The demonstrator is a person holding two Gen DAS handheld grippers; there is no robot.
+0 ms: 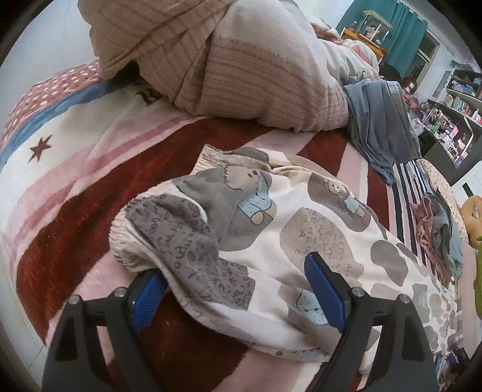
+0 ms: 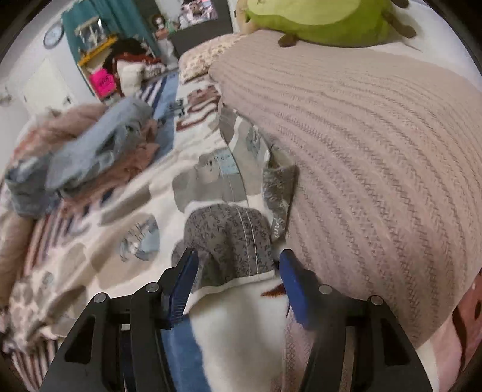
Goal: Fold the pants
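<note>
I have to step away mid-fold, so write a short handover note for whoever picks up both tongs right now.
Left tongs: open wide, straddling a bunched part of the bear-print pants, not clamped.
Right tongs: open, a hemmed grey-patterned end of the pants between the blue pads, not pinched.
Pants lie crumpled on the striped blanket, beside the beige knit cover; other clothes are piled nearby.
Done: no fold visible.
Left: grip, spread flat, fold.

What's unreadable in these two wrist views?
- Left wrist: left finger pad tip, tucked under the printed pants.
- Left wrist: blanket lettering, covered by the striped quilt.
- Right wrist: clothes pile, motion-blurred.
- Right wrist: green plush toy, cut by top edge.
</note>
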